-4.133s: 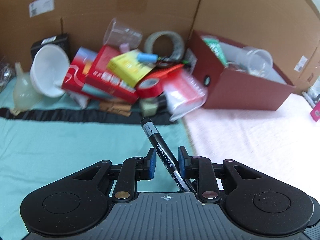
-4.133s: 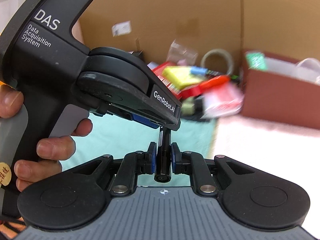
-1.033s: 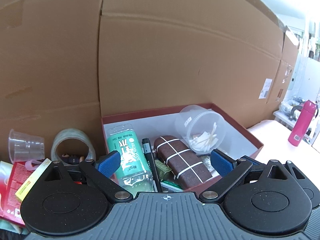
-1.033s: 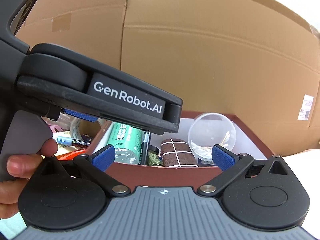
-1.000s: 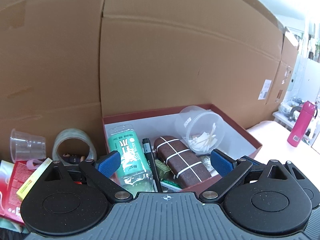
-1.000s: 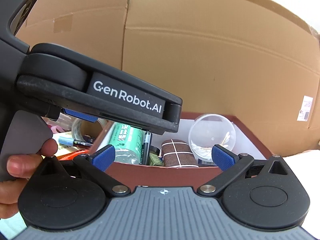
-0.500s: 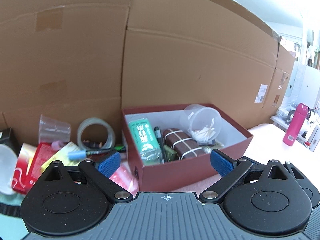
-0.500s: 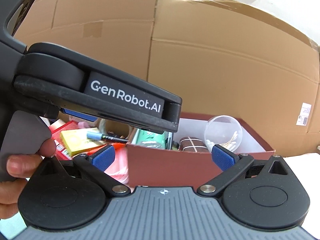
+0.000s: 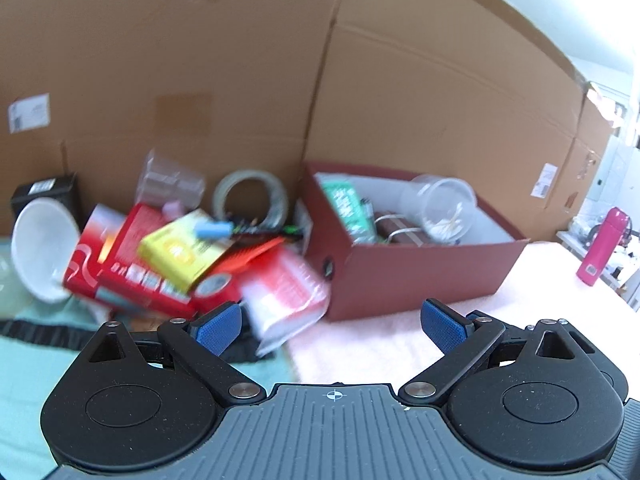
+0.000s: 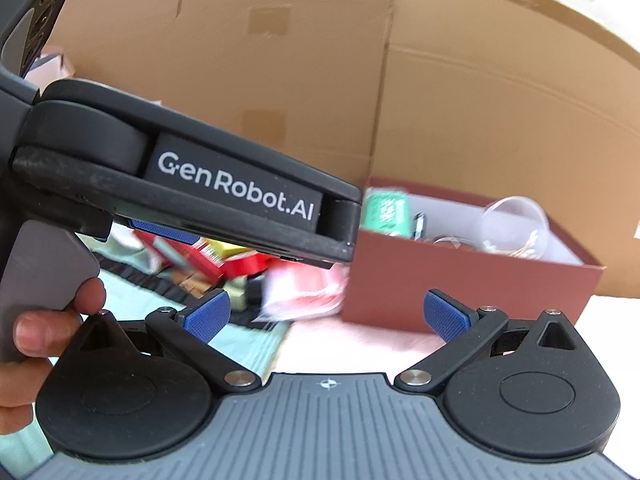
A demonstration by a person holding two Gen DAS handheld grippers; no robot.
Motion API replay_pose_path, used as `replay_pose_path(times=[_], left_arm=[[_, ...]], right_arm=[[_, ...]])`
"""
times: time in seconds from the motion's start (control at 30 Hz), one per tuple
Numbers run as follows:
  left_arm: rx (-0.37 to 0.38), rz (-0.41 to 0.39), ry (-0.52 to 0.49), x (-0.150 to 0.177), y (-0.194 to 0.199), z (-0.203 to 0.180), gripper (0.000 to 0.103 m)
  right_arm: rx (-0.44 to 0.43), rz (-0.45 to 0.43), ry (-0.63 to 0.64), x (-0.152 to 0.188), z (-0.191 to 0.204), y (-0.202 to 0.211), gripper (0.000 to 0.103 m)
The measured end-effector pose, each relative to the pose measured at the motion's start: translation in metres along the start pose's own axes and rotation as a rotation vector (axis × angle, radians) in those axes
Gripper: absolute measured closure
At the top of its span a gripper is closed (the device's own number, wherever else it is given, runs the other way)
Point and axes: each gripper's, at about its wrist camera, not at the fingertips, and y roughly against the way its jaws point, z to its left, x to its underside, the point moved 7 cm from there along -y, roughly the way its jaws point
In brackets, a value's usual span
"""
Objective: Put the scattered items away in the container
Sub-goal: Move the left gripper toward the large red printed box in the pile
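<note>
black marker now in box, released

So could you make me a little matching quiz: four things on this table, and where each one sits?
Things:
1. green packet
2. white bowl
3. clear tape roll
4. pink bottle

Places:
A. far right, beyond the pink cloth
B. inside the dark red box
C. far left of the pile, tipped on its side
D. upright against the cardboard wall, left of the box

Pairs: 1-B, 2-C, 3-D, 4-A
</note>
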Motion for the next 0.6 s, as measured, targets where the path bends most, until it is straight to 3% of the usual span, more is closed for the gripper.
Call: replay_pose_path(times=[0.43,0.6], left_arm=[[-0.068,0.055,0.09,0.036,0.012,0.057,0.001],[-0.083,0.058,0.099,0.038,0.012,0.073,0.001]], right_arm=[[-0.053,0.028,0.137,0.014,0.061,-0.005,0.0],[-0.074,0.051,0.103,0.015,0.066,-0.01,0.0]])
